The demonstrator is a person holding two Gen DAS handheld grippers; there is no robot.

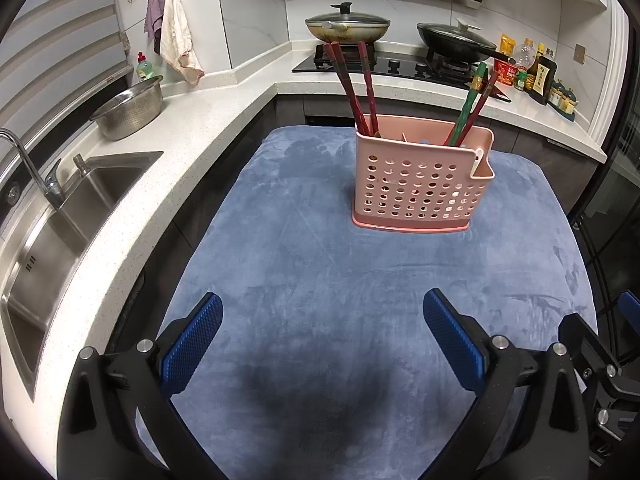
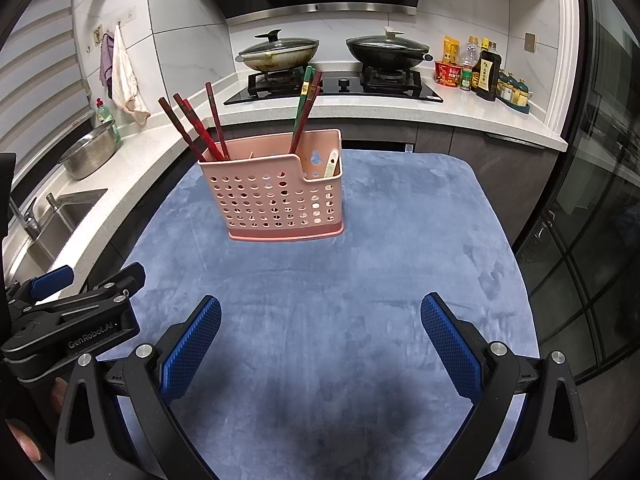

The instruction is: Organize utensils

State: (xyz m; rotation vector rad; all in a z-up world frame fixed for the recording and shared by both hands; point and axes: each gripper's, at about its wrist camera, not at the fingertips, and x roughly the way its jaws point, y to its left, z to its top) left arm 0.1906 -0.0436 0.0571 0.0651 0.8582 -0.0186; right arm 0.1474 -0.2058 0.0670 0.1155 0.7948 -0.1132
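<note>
A pink perforated utensil holder (image 1: pixel 420 184) stands upright on the blue cloth (image 1: pixel 320 280); it also shows in the right wrist view (image 2: pixel 280 200). Dark red chopsticks (image 1: pixel 354 84) stick out of its left compartment, and a green and red set (image 1: pixel 472 108) out of its right. In the right wrist view the red chopsticks (image 2: pixel 192 128) and the green and red set (image 2: pixel 306 108) show too, and a pale spoon (image 2: pixel 331 164) sits in the holder's right end. My left gripper (image 1: pixel 322 320) is open and empty, well short of the holder. My right gripper (image 2: pixel 320 320) is open and empty, beside the left one.
A white counter (image 1: pixel 192 120) wraps round the left and back. It carries a steel sink (image 1: pixel 60 216), a metal colander (image 1: pixel 130 108), a hob with two lidded pans (image 1: pixel 348 24) and sauce bottles (image 1: pixel 540 72). A glass door (image 2: pixel 600 200) stands at the right.
</note>
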